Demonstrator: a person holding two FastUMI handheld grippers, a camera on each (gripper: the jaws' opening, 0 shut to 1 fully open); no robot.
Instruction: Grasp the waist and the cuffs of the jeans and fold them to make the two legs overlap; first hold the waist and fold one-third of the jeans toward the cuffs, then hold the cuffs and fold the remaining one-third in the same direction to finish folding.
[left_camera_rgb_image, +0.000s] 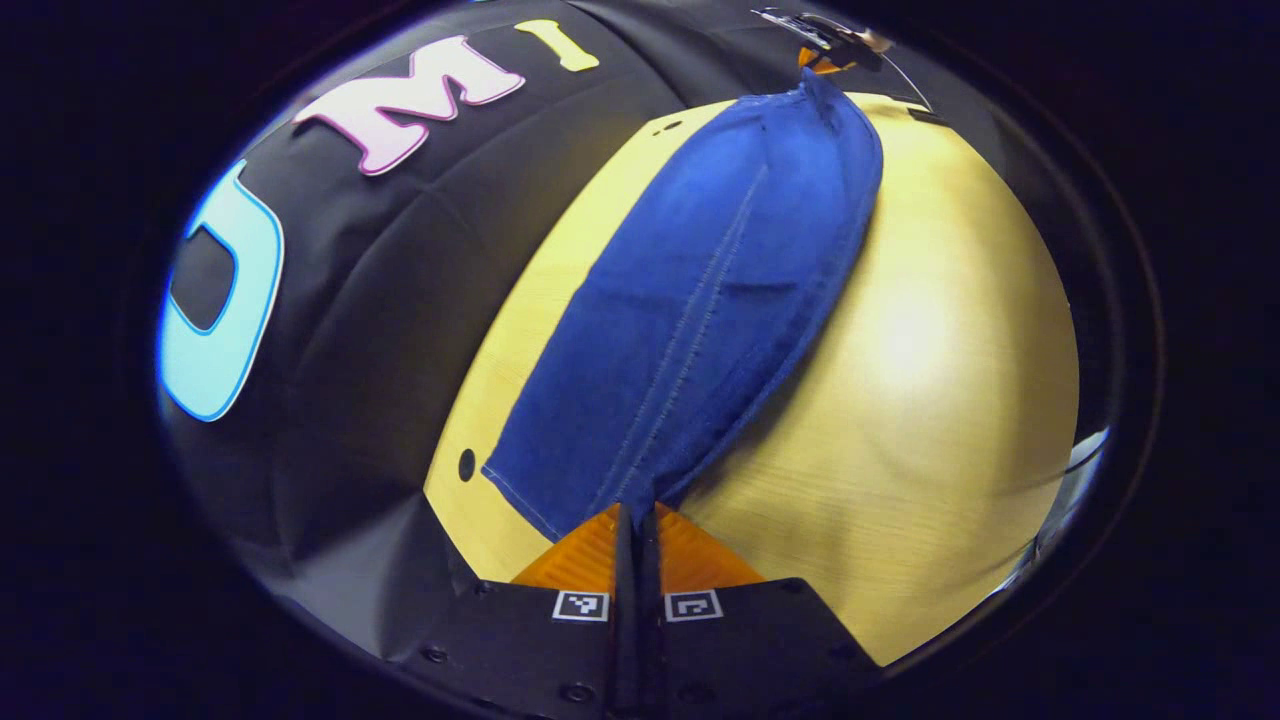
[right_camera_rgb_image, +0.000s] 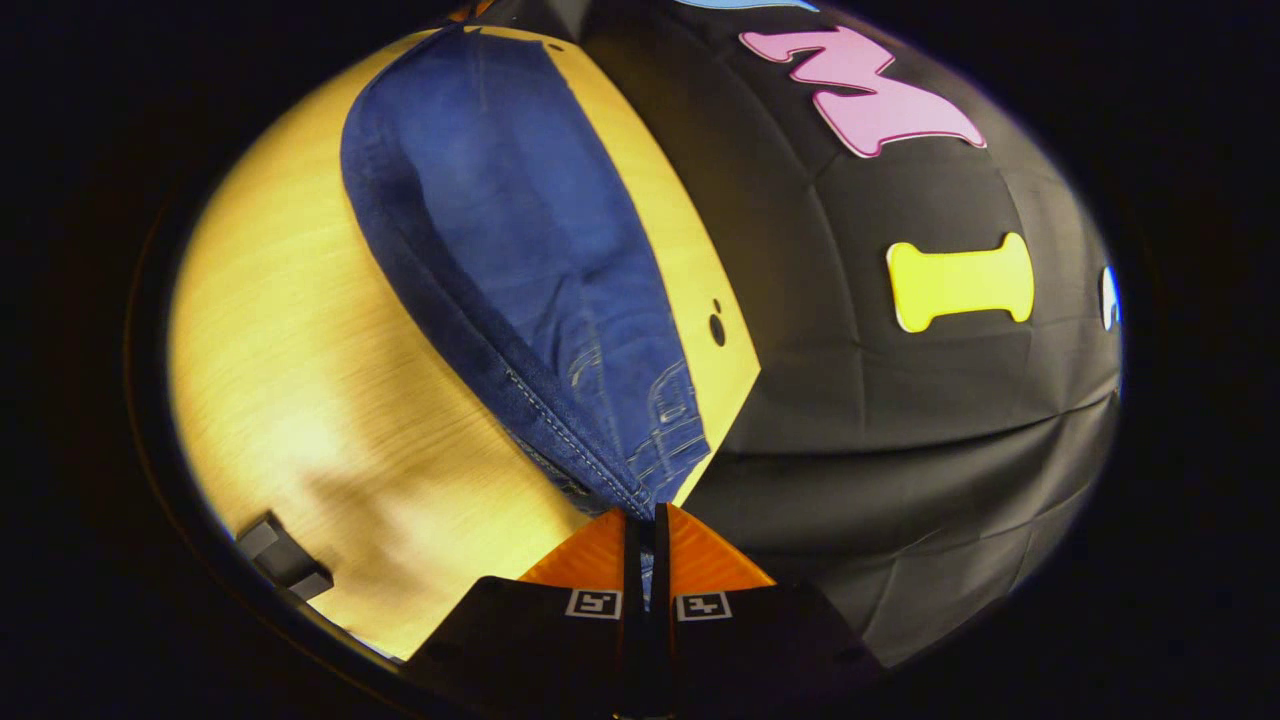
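Note:
Blue jeans (left_camera_rgb_image: 700, 300) hang stretched lengthwise above a pale wooden table (left_camera_rgb_image: 930, 400), both legs lying together. In the left gripper view my left gripper (left_camera_rgb_image: 637, 512) is shut on the cuff end, fabric pinched between its fingers. At the far end of the jeans the other gripper (left_camera_rgb_image: 825, 45) holds the cloth. In the right gripper view my right gripper (right_camera_rgb_image: 647, 515) is shut on the waist end of the jeans (right_camera_rgb_image: 520, 260), where pocket stitching and a thick seam show. The cloth runs away from it along the table (right_camera_rgb_image: 300, 380) toward the far end.
The booth's black cloth wall (left_camera_rgb_image: 400, 300) runs close along one long side of the table. Small dark holes (left_camera_rgb_image: 467, 464) mark the tabletop near that edge. A small dark block (right_camera_rgb_image: 285, 565) sits by the table's near edge in the right gripper view.

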